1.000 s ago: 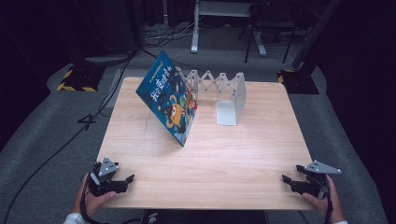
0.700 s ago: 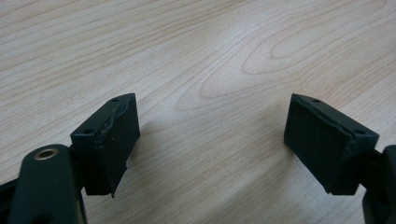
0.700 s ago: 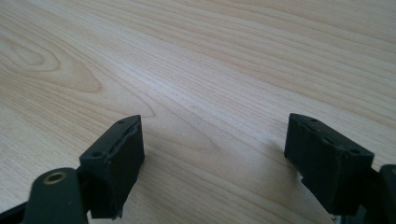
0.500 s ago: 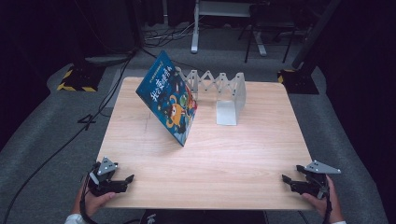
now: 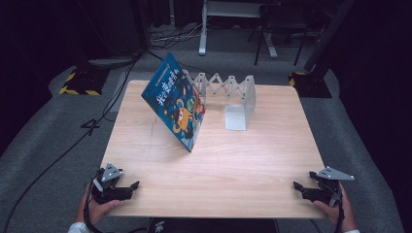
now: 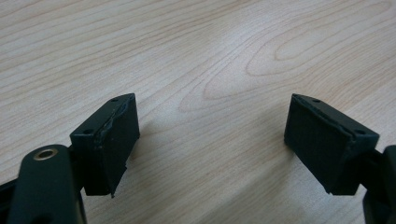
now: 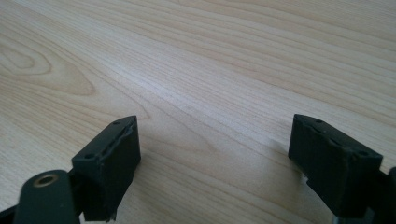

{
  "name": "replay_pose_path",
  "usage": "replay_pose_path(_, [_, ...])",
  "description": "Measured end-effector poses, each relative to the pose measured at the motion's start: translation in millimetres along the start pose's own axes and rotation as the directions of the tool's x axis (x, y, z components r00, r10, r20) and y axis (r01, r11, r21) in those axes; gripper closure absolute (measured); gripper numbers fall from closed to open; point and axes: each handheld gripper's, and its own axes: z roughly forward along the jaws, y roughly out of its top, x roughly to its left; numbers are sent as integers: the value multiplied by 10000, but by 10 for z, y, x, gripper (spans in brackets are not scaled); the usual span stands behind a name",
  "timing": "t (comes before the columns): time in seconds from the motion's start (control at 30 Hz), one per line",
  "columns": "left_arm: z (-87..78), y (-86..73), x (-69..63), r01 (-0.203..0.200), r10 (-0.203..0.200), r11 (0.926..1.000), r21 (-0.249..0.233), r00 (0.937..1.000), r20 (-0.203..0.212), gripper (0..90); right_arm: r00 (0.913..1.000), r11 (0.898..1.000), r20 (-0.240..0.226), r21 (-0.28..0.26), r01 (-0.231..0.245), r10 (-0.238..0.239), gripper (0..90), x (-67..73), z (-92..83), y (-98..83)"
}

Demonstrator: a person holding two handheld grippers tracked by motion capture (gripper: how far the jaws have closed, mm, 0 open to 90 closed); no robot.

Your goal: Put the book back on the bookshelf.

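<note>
A blue picture book (image 5: 177, 104) stands tilted on the wooden table (image 5: 243, 160), its top leaning toward a white folding book rack (image 5: 228, 87) at the back. My left gripper (image 5: 132, 190) rests at the table's near left corner, jaws pointing inward. In the left gripper view it (image 6: 212, 140) is open over bare wood. My right gripper (image 5: 297, 189) sits at the near right corner. In the right gripper view it (image 7: 215, 154) stands open and has just been opening wider, with nothing between its jaws. Both grippers are far from the book.
Past the table, dark floor holds cables (image 5: 97, 121), a yellow-and-black striped base (image 5: 77, 82) at the back left and a stand leg (image 5: 311, 82) at the back right. Bare wood lies between the grippers and the book.
</note>
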Motion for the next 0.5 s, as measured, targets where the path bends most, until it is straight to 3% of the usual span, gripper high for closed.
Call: replay_pose_path(0.5, [6, 2, 7, 39, -39, 10000, -22, 10000, -58, 185, 10000, 10000, 0, 1, 0, 0, 170, 0, 0, 0])
